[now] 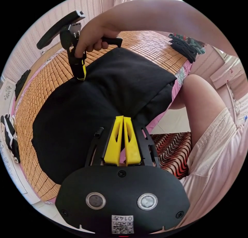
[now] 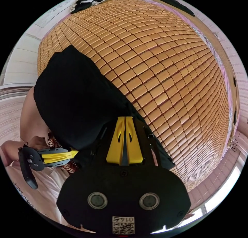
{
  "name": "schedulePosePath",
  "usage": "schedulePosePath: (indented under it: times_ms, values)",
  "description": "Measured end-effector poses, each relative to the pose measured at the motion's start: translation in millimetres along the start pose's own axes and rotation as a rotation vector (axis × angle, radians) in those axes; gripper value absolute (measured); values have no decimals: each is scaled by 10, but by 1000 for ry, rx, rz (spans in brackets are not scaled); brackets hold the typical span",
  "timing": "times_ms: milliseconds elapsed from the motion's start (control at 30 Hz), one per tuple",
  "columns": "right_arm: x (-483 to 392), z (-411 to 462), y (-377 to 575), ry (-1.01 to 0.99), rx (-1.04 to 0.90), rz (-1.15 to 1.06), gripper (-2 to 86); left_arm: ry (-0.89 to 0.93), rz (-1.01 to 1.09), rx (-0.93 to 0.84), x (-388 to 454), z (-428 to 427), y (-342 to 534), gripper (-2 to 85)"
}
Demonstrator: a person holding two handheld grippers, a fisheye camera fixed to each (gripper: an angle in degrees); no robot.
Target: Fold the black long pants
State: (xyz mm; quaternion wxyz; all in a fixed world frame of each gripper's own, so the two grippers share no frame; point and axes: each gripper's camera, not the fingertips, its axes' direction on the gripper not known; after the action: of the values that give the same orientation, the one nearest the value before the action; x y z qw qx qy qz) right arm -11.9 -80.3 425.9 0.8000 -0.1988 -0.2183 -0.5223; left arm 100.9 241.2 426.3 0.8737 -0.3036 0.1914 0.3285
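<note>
The left tool (image 1: pixel 123 118) is nearest the camera, its yellow jaws pressed together on the near edge of the black long pants (image 1: pixel 103 98). The right tool (image 2: pixel 125 118) is also closed, at the far edge of the same cloth; whether it pinches the fabric I cannot tell. It seems that both hold the bundle at opposite edges to keep the layers even. The pants lie folded into a thick, soft, matte bundle on the bed, on a bamboo mat (image 2: pixel 165 75) of small hard glossy tiles. A person's hand (image 1: pixel 89 40) grips the right tool's handle.
</note>
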Motion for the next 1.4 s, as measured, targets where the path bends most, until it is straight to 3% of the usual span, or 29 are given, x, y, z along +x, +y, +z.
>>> schedulePosePath:
  times_ms: [67,133,200,267,367,500,633,733,900,967,1033,1100,1133,1200,1400]
  values:
    - [126,-12,87,-44,3,1,-4,8,9,-1,3,-3,30,-9]
    - [274,-144,357,-92,138,38,-4,3,5,9,7,-25,64,-8]
    - [468,-441,1108,-136,409,146,-1,0,-5,27,19,-94,112,-5]
    - [615,-481,1799,-165,497,260,3,17,-11,99,41,-282,183,8]
    - [843,-213,2916,-225,471,499,19,47,31,224,143,-506,205,57]
    - [1053,343,4009,-464,356,726,128,74,137,316,398,-578,65,79]
    - [1158,647,4344,-572,299,742,124,119,275,274,796,-407,-158,120]
    - [1267,785,4462,-622,285,710,69,136,331,213,1029,-242,-251,144]
    - [1477,624,4948,-819,552,635,15,135,340,183,1197,-132,-371,165]
    - [1550,549,5131,-903,667,603,14,71,278,204,1186,-182,-416,146]
    - [1647,497,5337,-944,761,603,17,-57,208,219,1151,-275,-423,43]
    - [1848,568,5697,-978,943,661,38,-27,231,201,1117,-328,-414,20]
    - [1908,629,5757,-974,947,695,50,16,214,207,1062,-373,-382,13]
    - [2160,972,5783,-1015,825,798,170,75,200,222,992,-458,-313,6]
    - [2421,1346,5595,-1132,852,825,184,181,247,258,946,-823,-51,-2]
